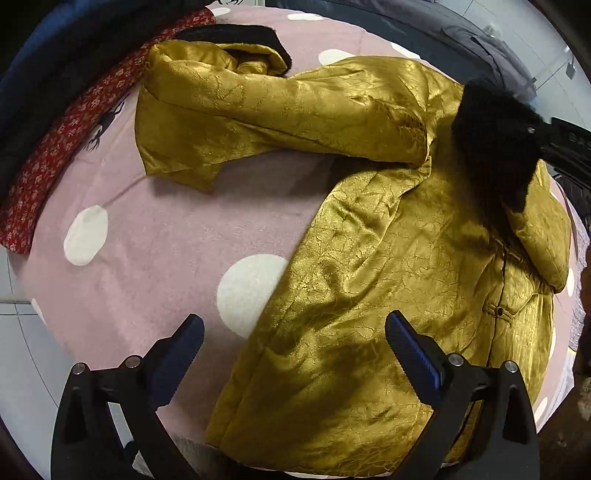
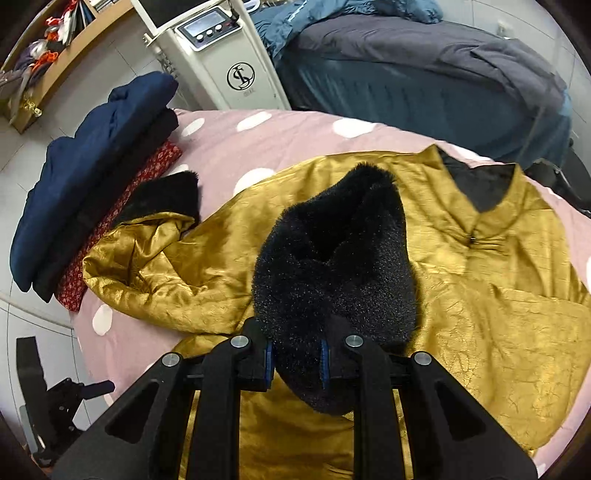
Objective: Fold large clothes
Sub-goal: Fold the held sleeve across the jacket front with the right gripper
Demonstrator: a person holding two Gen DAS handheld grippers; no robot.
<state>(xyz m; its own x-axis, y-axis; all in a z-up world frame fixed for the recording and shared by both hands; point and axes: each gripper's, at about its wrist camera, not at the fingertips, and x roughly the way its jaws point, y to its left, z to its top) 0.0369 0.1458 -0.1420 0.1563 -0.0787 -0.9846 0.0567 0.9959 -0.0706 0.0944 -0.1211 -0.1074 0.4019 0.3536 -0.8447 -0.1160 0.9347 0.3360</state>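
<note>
While my right gripper [image 2: 295,363] is clamped on the black fur cuff [image 2: 332,266] of one sleeve, I judge the step in hand to be folding that sleeve in across the chest of the gold brocade jacket [image 2: 498,317]. The jacket lies spread front-up on the pink polka-dot blanket [image 2: 295,129], and the cuff is lifted above its body.

My left gripper [image 1: 293,347] is released, jaws wide apart, hovering over the near hem with nothing between them.

Next, I think, the cuff wants carrying over the button placket and laying flat before I let go. The left gripper could then take the other sleeve [image 1: 258,110], which lies crumpled to the far left with its own fur cuff [image 1: 236,35] tucked behind it.

From the left wrist I see the frog button [image 1: 499,311] on the front and the bare blanket between sleeve and hem. From the right wrist I see what the left misses: the black-lined collar [image 2: 480,184], the navy folded clothes [image 2: 92,173] stacked on a red patterned cloth [image 2: 122,218] at the left, a white machine [image 2: 221,55], and a dark bed [image 2: 424,74] beyond.
</note>
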